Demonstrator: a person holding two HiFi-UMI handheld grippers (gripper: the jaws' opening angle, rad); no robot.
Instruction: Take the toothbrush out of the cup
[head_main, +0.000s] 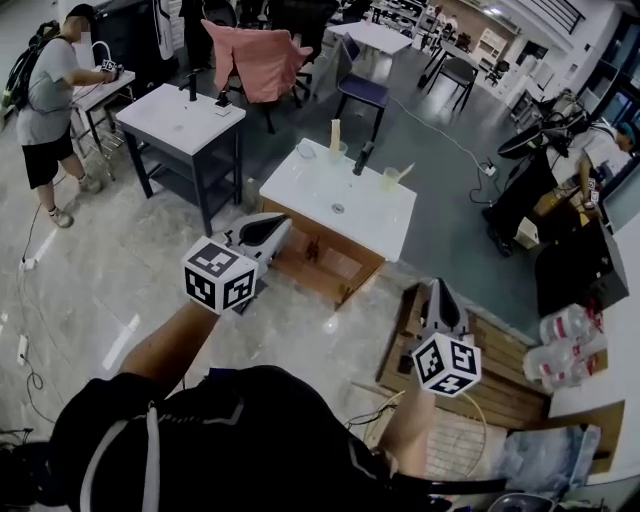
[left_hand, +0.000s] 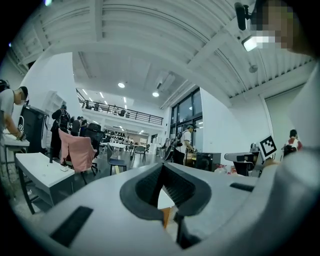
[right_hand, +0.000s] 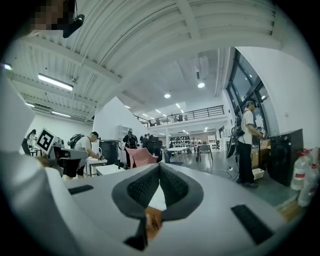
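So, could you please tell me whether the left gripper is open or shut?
Shut. The left gripper has its jaws meeting at the tips in its own view, with nothing between them.

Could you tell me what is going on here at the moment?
A person holds a two-jaw gripper in each hand. The left gripper and the right gripper both point level with their jaws shut and nothing between them. Ahead, apart from both grippers, is a white table with a few cups on it. What stands in the cups is too small to make out. Nothing on that table is being touched. Another person works at a table in the background.
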